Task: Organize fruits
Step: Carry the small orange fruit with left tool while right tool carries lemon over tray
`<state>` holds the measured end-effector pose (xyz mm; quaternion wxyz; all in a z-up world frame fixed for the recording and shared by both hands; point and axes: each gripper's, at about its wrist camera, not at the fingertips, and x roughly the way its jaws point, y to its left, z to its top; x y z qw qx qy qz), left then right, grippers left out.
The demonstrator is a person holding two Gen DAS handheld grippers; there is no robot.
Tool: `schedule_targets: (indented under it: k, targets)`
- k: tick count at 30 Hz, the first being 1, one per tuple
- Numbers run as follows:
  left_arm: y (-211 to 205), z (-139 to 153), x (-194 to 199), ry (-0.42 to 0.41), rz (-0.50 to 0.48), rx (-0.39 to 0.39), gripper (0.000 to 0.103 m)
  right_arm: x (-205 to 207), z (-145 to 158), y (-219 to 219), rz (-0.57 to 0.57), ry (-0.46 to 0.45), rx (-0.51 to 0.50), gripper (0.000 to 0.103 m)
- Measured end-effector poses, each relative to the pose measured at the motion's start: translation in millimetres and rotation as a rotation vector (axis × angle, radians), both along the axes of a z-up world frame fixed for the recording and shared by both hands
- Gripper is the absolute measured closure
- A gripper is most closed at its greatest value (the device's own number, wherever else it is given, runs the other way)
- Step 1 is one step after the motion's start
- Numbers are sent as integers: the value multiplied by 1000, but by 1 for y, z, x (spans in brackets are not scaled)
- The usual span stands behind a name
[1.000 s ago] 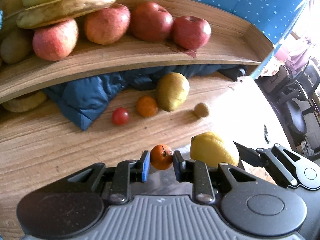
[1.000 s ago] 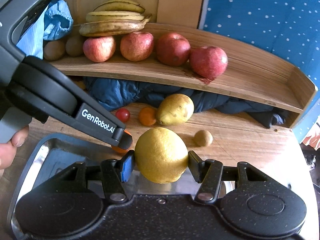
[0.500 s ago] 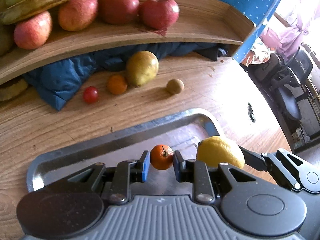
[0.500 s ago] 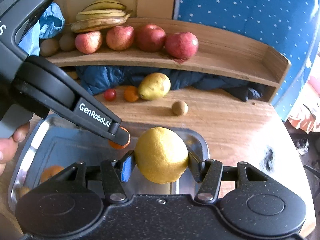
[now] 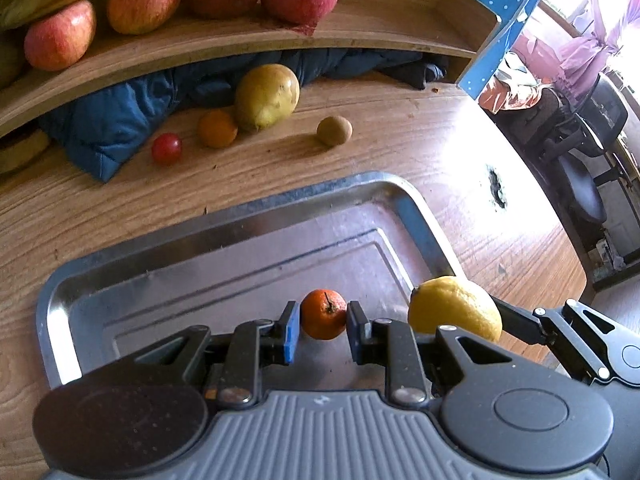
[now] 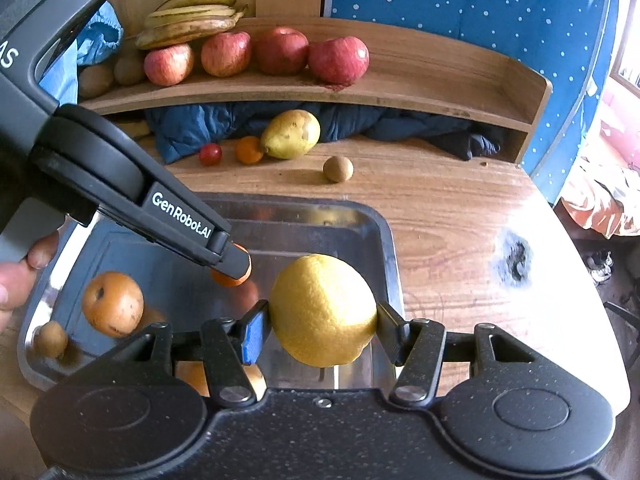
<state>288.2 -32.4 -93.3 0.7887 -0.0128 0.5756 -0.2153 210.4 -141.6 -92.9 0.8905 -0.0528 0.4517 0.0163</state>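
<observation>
Hovering over the shiny rectangular metal tray [image 5: 420, 216] on the wooden table [image 5: 400, 140]: left gripper [image 5: 323, 330] clamped on a small orange mandarin [image 5: 324, 314], right gripper [image 6: 320, 330] squeezing a big yellow lemon [image 6: 324, 310]. Both fruits are off the tray floor.

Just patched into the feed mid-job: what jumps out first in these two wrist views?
A big yellow lemon clamped in the right gripper over the metal tray's right end. Beside it, the left gripper pinches a small orange mandarin above the same tray. Behind, four red apples line a wooden shelf under a bunch of bananas.
</observation>
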Motion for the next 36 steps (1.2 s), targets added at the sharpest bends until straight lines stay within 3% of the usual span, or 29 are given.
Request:
schedule_targets:
  k: [36]
  targets:
    - [5, 3, -37, -6, 79, 73, 74, -31, -14, -7, 8, 46, 39, 44]
